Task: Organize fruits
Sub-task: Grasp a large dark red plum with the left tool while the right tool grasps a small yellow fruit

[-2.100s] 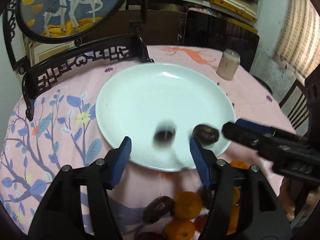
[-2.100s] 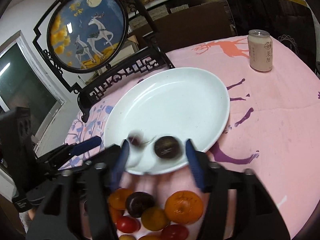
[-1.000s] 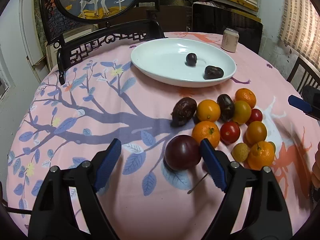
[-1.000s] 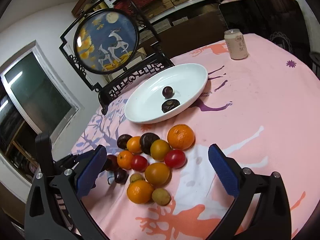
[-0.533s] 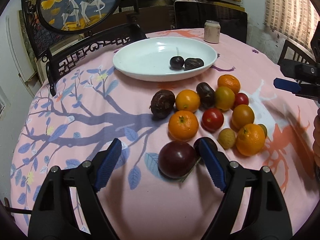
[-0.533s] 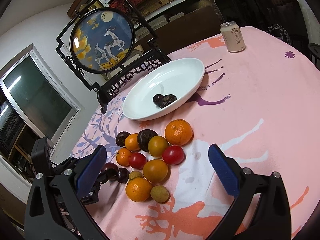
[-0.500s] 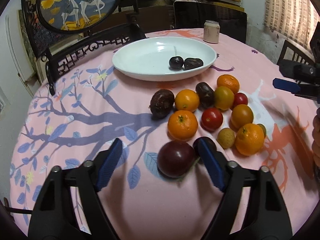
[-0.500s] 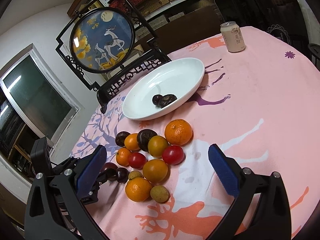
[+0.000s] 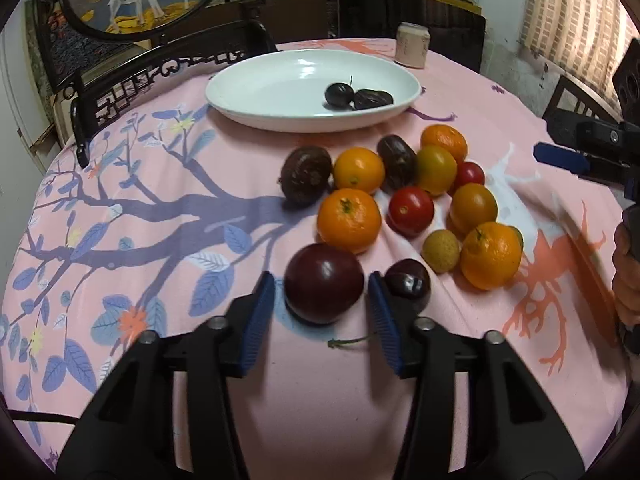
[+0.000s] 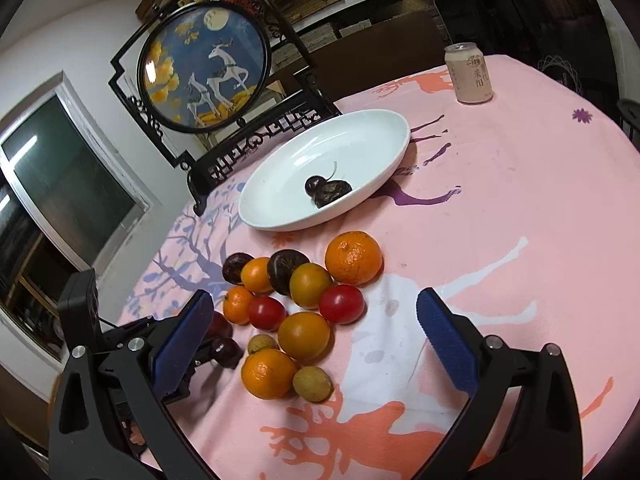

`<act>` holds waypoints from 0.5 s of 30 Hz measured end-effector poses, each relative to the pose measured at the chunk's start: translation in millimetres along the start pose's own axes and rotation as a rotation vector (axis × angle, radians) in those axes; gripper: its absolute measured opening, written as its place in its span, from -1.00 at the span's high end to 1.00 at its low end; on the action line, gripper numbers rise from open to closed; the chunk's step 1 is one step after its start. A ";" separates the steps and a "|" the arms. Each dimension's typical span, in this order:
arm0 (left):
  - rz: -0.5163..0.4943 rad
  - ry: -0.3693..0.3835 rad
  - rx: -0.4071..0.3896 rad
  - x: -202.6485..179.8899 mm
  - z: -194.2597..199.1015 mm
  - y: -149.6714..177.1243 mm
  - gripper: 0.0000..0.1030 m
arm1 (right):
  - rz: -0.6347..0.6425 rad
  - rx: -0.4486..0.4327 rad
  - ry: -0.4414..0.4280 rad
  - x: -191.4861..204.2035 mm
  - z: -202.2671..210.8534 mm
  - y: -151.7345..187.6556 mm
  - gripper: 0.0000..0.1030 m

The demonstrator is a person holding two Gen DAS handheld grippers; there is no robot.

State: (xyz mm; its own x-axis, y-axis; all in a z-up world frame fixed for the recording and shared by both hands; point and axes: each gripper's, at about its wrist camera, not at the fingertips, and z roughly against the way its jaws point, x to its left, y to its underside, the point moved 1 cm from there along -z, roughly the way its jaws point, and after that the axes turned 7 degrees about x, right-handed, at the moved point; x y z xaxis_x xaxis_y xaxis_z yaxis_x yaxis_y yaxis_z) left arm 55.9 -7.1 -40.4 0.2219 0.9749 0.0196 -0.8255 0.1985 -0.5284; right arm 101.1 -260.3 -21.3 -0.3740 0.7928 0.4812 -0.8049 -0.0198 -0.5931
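Observation:
A pile of oranges point(image 9: 349, 219), red tomatoes point(image 9: 411, 211), dark fruits and small yellow ones lies on the pink cloth. My left gripper point(image 9: 323, 307) is open, its blue pads on either side of a large dark plum point(image 9: 323, 282), with narrow gaps. A cherry point(image 9: 408, 283) lies just right of it. The white plate point(image 9: 256, 100) beyond holds a cherry point(image 9: 338, 93) and a dark fruit point(image 9: 373, 99). My right gripper point(image 10: 320, 344) is wide open above the pile point(image 10: 304, 334), holding nothing.
A drink can point(image 10: 469, 73) stands at the far side of the table. A black-framed deer screen point(image 10: 204, 68) stands behind the plate point(image 10: 384, 124). A loose stem point(image 9: 349, 342) lies on the cloth near my left gripper. The table edge curves at the left.
My left gripper has moved forward and narrowed around the large dark plum. The right gripper has stayed about where it was, wide open.

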 end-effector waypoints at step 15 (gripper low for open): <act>0.131 -0.005 -0.014 29.6 4.0 -4.4 0.22 | 0.192 0.137 0.192 22.4 -18.2 43.8 0.16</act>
State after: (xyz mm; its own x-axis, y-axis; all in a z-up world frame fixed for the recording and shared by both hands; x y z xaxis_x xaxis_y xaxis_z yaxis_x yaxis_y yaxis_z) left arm 64.0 21.3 -34.1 0.1102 0.9928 -0.0467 -0.8401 0.0679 -0.5382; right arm 65.9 -232.4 -48.2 -0.4419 0.8669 0.2306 -0.7877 -0.2520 -0.5621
